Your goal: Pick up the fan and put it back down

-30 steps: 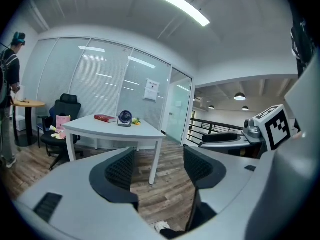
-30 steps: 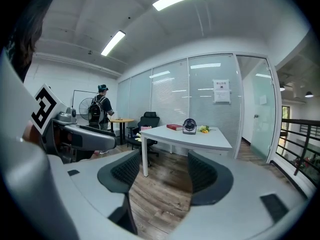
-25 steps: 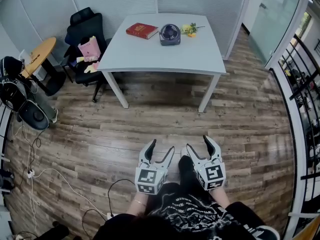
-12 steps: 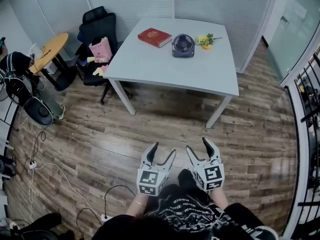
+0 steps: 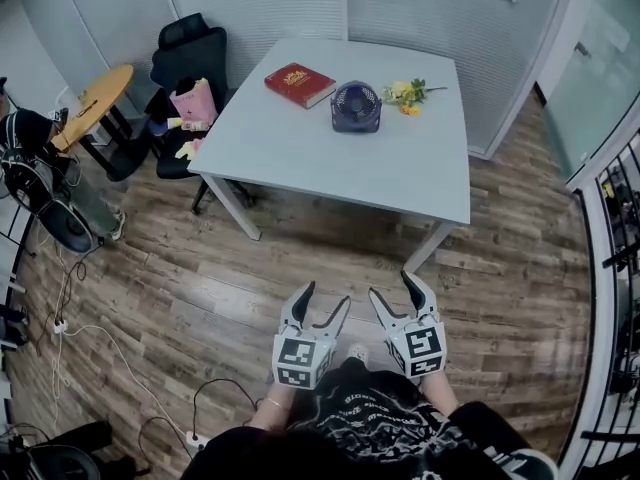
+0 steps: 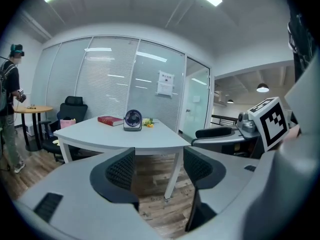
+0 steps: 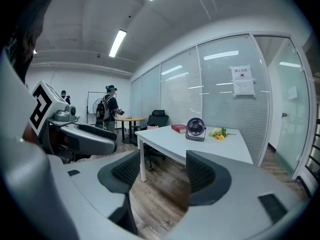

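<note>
A small dark blue desk fan stands upright on the far half of a white table; it also shows in the left gripper view and the right gripper view. My left gripper and right gripper hang side by side over the wood floor, well short of the table's near edge. Both are open, with nothing between their jaws. In the left gripper view the left gripper frames the table leg; in the right gripper view the right gripper frames bare floor.
A red book lies left of the fan and yellow flowers right of it. A black chair with pink items stands at the table's left end. A round wooden table, bags and cables are on the left. A person stands far left.
The table and fan have come closer and lower in the head view as I moved toward them. Both grippers kept their open pose, side by side.
</note>
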Demonstrator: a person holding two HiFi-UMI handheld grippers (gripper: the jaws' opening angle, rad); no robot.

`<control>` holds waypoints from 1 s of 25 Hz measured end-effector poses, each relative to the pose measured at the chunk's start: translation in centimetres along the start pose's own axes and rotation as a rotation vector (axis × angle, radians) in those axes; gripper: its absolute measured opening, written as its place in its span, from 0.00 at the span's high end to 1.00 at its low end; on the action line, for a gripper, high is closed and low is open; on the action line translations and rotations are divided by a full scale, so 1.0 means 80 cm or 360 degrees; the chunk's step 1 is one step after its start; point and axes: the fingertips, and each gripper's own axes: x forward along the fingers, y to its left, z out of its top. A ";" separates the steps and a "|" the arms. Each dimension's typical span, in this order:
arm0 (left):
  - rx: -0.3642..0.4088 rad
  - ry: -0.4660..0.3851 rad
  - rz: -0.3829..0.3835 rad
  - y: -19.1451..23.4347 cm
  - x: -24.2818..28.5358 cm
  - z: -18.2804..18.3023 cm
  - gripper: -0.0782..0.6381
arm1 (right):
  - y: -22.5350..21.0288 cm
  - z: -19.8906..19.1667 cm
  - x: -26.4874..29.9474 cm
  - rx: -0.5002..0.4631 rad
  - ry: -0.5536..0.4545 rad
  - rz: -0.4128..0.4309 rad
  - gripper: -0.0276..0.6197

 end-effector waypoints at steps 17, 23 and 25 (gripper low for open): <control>-0.0037 0.0072 0.0081 0.000 0.117 0.010 0.46 | -0.105 -0.006 0.062 0.0027 0.0049 0.0071 0.53; -0.0050 0.0087 0.0035 0.033 0.169 0.019 0.46 | -0.132 -0.001 0.104 0.0055 0.0063 0.0012 0.53; -0.0047 0.0095 0.0005 0.047 0.190 0.027 0.46 | -0.143 0.005 0.123 0.0062 0.0077 -0.0014 0.53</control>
